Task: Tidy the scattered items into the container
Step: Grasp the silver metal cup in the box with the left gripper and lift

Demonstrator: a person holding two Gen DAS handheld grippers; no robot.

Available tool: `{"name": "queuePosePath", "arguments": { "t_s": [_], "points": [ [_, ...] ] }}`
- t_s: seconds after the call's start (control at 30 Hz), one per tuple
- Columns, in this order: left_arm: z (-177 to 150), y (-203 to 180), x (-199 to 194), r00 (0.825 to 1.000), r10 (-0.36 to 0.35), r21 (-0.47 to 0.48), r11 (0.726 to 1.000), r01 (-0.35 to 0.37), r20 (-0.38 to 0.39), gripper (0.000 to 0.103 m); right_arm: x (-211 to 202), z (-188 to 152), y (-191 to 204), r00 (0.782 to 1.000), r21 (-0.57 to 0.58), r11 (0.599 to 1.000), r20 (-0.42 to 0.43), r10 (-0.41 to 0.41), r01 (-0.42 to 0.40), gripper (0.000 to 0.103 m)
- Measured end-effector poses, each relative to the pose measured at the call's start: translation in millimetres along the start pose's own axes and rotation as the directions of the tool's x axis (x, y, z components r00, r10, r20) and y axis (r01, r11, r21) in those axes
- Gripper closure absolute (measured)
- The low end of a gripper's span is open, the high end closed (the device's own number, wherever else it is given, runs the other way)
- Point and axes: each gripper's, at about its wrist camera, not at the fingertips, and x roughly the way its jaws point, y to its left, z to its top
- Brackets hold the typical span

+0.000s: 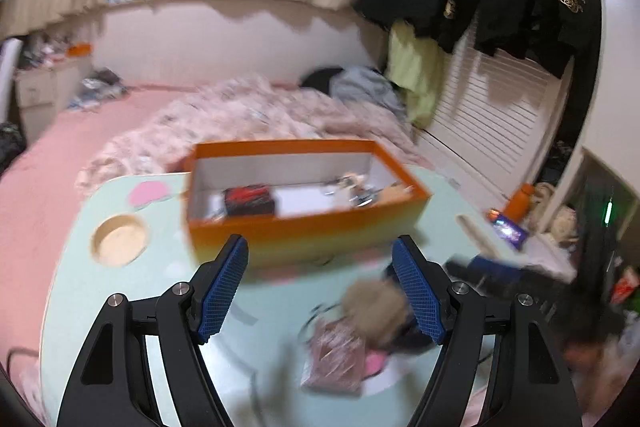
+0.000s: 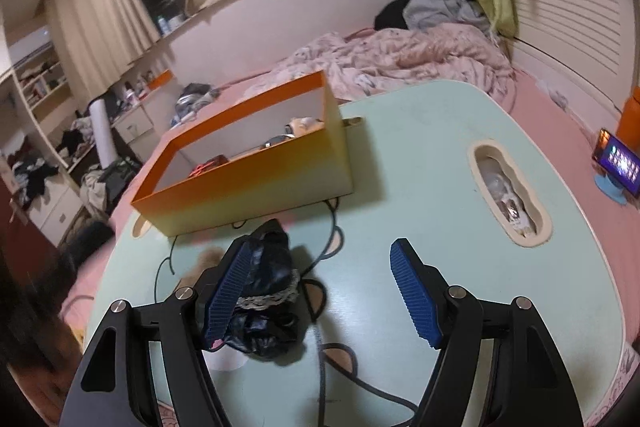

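Two tools are in my hands, and both are wide open and hold nothing. My left tool (image 1: 320, 291) hangs above the desk (image 1: 72, 307). My right tool (image 2: 320, 295) is low by the black bag (image 2: 272, 291), which touches one pad. The orange box (image 2: 248, 183) sits just behind. A furry ball (image 1: 372, 303) and pink packet (image 1: 336, 359) also wait. The thin cord (image 2: 164, 263) could catch and drag things off.
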Motion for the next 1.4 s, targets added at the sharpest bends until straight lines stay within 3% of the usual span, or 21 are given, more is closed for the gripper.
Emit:
{"name": "queuePosePath", "arguments": {
  "t_s": [0.1,0.17,0.27,0.37,0.63,0.7,0.83,0.97,1.13,1.27,1.4],
  "points": [
    [44.9,-7.7,29.4,0.99,-0.074,-0.008,0.997,0.073,-0.124,0.028,1.2,0.3,1.8,1.0,-0.009,1.0,-0.006,0.008,-0.008,0.031],
    [66.7,-14.3,57.9,0.973,-0.075,0.014,0.997,0.08,-0.216,0.028,2.3,-0.1,0.0,1.0,-0.005,1.0,-0.013,0.013,-0.014,0.031],
    [82.5,-14.6,103.1,0.932,-0.085,-0.027,0.996,0.081,-0.354,0.028,3.1,-0.1,-2.6,1.0,0.002,1.0,-0.018,0.018,-0.018,0.031],
    [81.6,-10.6,135.7,0.891,-0.096,-0.078,0.995,0.069,-0.444,0.028,2.8,-0.1,-4.1,1.0,0.008,1.0,-0.019,0.022,-0.022,0.031],
    [66.4,-21.0,181.5,0.83,-0.041,-0.03,0.999,0.029,-0.556,0.035,4.6,-1.2,-6.6,0.999,0.02,0.999,-0.035,0.034,-0.033,0.031],
    [62.3,-21.4,190.2,0.817,-0.015,-0.008,1.0,0.013,-0.576,0.05,4.9,-1.0,-6.6,0.999,0.02,0.999,-0.033,0.034,-0.033,0.031],
    [54.6,-19.0,200.2,0.794,0.02,0.013,1.0,-0.016,-0.607,0.06,5.8,-0.9,-7.5,0.999,0.026,0.999,-0.036,0.035,-0.034,0.031],
    [52.8,-16.8,201.8,0.793,0.001,0.018,1.0,0.012,-0.609,0.068,6.5,-0.2,-8.1,0.999,0.029,0.999,-0.036,0.035,-0.034,0.031],
    [59.0,-7.4,196.3,0.818,0.018,0.034,0.999,0.003,-0.576,0.07,7.0,-0.2,-8.0,0.999,0.029,0.999,-0.039,0.036,-0.035,0.031],
    [72.4,3.5,179.7,0.857,-0.015,-0.004,1.0,0.015,-0.515,0.07,8.0,-0.5,-8.4,0.999,0.032,0.999,-0.04,0.036,-0.035,0.031],
    [89.3,5.6,147.3,0.887,-0.113,-0.06,0.994,0.096,-0.448,0.07,8.8,-0.8,-8.0,0.998,0.032,0.999,-0.042,0.036,-0.035,0.031]
  ]
}}
